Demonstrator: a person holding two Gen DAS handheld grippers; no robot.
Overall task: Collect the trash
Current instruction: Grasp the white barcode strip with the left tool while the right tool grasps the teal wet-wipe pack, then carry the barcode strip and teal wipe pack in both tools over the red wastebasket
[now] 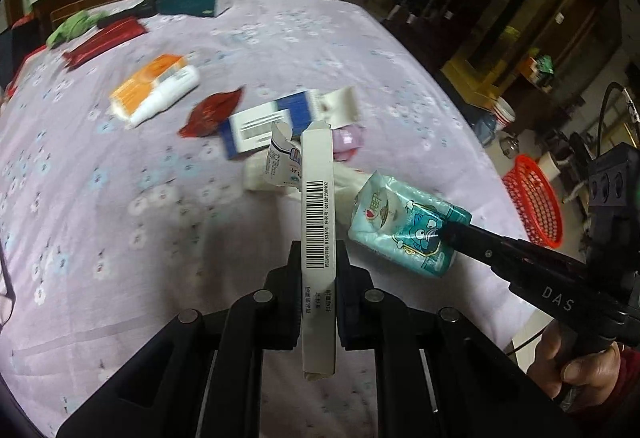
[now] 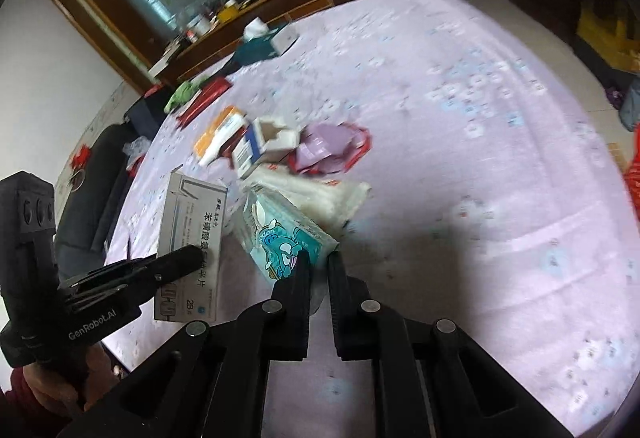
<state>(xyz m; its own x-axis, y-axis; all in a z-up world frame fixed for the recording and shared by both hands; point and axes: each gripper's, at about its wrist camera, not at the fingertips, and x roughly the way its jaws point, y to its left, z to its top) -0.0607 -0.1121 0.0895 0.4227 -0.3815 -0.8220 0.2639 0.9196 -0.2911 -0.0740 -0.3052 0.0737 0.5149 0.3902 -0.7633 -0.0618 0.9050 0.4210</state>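
My left gripper (image 1: pixel 319 256) is shut on a flat white medicine box (image 1: pixel 318 198) with a barcode, held edge-up above the table. The right wrist view shows the same box (image 2: pixel 192 234) broadside, clamped by the left gripper (image 2: pixel 188 256). My right gripper (image 2: pixel 319 258) is shut on a corner of a teal cartoon tissue pack (image 2: pixel 280 238), lifted just off the cloth. In the left wrist view that pack (image 1: pixel 404 226) hangs from the right gripper (image 1: pixel 448 232), close to the right of the box. More trash lies beyond: a blue-white carton (image 1: pixel 260 126), a red wrapper (image 1: pixel 212 114), a pink wrapper (image 1: pixel 348 142).
A lilac flowered cloth (image 1: pixel 120 198) covers the table. An orange box (image 1: pixel 148 78) and a white bottle (image 1: pixel 168 94) lie to the left, long red boxes (image 1: pixel 104 42) and a teal tissue box (image 1: pixel 192 0) at the far end. A red basket (image 1: pixel 532 198) stands on the floor off the right edge.
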